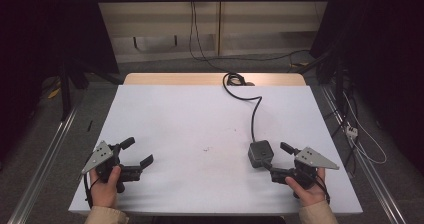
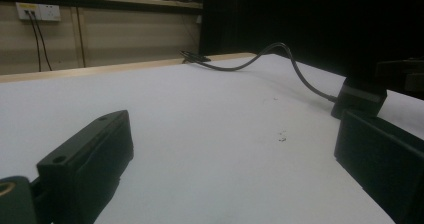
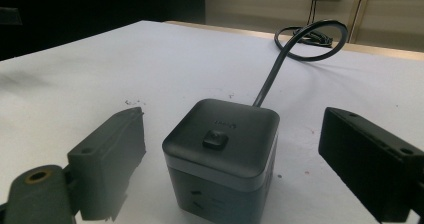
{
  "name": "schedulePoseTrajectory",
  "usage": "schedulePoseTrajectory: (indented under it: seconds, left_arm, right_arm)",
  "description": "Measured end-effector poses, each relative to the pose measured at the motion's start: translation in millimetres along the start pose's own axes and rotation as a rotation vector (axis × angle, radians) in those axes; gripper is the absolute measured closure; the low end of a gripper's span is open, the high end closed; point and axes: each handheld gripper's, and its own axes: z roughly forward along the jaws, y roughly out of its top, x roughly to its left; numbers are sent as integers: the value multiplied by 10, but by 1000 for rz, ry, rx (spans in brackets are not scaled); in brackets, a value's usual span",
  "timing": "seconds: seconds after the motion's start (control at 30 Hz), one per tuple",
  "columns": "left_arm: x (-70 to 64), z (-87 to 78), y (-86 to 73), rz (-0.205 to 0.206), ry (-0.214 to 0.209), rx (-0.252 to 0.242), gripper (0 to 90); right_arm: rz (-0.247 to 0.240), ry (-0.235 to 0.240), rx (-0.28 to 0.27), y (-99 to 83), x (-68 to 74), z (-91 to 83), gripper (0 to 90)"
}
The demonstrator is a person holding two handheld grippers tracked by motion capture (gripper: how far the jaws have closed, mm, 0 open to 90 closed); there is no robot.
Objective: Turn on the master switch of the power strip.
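Note:
A black cube-shaped power adapter (image 1: pixel 260 153) with a button on top sits on the white table (image 1: pixel 200 119) at the right front. Its black cable (image 1: pixel 254 111) runs back to a coil at the far edge. My right gripper (image 1: pixel 276 155) is open. In the right gripper view the adapter (image 3: pixel 222 149) stands between the two jaws with a gap on each side of it. My left gripper (image 1: pixel 138 151) rests open at the left front, with nothing between its jaws (image 2: pixel 235 159). From there the adapter (image 2: pixel 360 96) shows far off to the right.
A wooden strip (image 1: pixel 175 78) borders the table's far edge, where the cable coil (image 1: pixel 234 79) lies. Wall sockets (image 2: pixel 39 11) with plugged leads sit on the back wall. A white power strip (image 1: pixel 351 130) and loose wires lie on the floor to the right.

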Motion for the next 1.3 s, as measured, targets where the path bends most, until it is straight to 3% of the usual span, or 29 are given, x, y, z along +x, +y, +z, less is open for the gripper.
schedulePoseTrajectory:
  seconds: [1.3]
  left_arm:
    - [-30, 31, -5, 3, -22, 6, 20]
  right_arm:
    - [-11, -3, -12, 90, 6, 66, 395]
